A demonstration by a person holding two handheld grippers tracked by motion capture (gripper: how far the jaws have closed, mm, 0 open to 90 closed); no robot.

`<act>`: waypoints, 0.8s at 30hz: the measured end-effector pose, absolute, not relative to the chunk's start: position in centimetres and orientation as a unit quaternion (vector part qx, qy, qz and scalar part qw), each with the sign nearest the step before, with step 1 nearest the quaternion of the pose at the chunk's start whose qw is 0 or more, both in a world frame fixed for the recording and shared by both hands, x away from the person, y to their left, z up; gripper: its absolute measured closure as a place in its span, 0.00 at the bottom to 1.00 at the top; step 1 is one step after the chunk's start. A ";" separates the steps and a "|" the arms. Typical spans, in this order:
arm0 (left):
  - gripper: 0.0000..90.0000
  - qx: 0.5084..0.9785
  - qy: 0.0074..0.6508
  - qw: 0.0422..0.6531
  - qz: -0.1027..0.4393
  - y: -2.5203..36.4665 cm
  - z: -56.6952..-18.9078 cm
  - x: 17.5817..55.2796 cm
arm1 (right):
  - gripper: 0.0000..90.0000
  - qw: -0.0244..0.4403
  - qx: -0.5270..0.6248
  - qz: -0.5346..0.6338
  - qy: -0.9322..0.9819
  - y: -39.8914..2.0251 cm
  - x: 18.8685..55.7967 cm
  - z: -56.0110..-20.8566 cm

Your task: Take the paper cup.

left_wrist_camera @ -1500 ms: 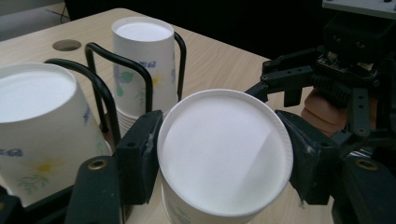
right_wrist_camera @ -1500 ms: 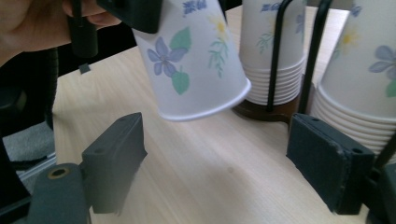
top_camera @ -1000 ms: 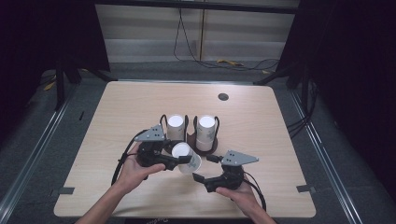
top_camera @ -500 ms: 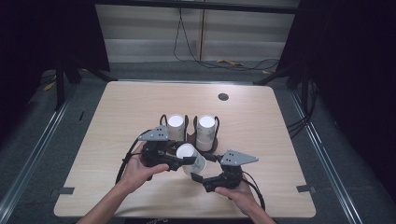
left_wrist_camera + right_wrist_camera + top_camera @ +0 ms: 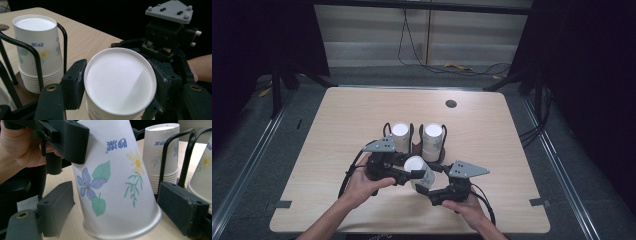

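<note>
A: The upturned paper cup (image 5: 419, 169) is clamped near its base by the left gripper (image 5: 412, 175), in front of the cup rack (image 5: 413, 145).

B: Right gripper (image 5: 424, 186) jaws are held apart around the rim, not pressing. Light, thin-walled, easily crushed; a gentle hold near the stiff rim is judged best.

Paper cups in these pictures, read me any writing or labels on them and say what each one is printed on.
Blue print, upside down, two or three characters, on the wall of the held cup: too stylised to read with certainty.
Same blue print on the cup stack in the wire rack: too small to read.
Blue mark on the stack in the left gripper view: blurred, unreadable.
No numbers or other labels can be read.
</note>
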State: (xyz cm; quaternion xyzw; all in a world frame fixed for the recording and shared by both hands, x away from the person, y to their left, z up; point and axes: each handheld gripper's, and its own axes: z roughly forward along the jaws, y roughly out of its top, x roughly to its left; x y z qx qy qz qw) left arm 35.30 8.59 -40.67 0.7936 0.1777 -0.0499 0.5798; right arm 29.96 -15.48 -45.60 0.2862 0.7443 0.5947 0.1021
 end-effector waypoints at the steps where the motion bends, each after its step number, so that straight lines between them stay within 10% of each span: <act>1: 0.39 0.794 0.176 0.579 -0.050 8.5 -40.6 35.3 | 0.15 0.101 0.285 0.594 0.745 -15.4 30.0 -45.6; 24: 0.39 0.791 0.173 0.582 -0.069 8.3 -40.6 35.2 | 0.24 0.096 0.272 0.584 0.759 -15.5 29.8 -46.1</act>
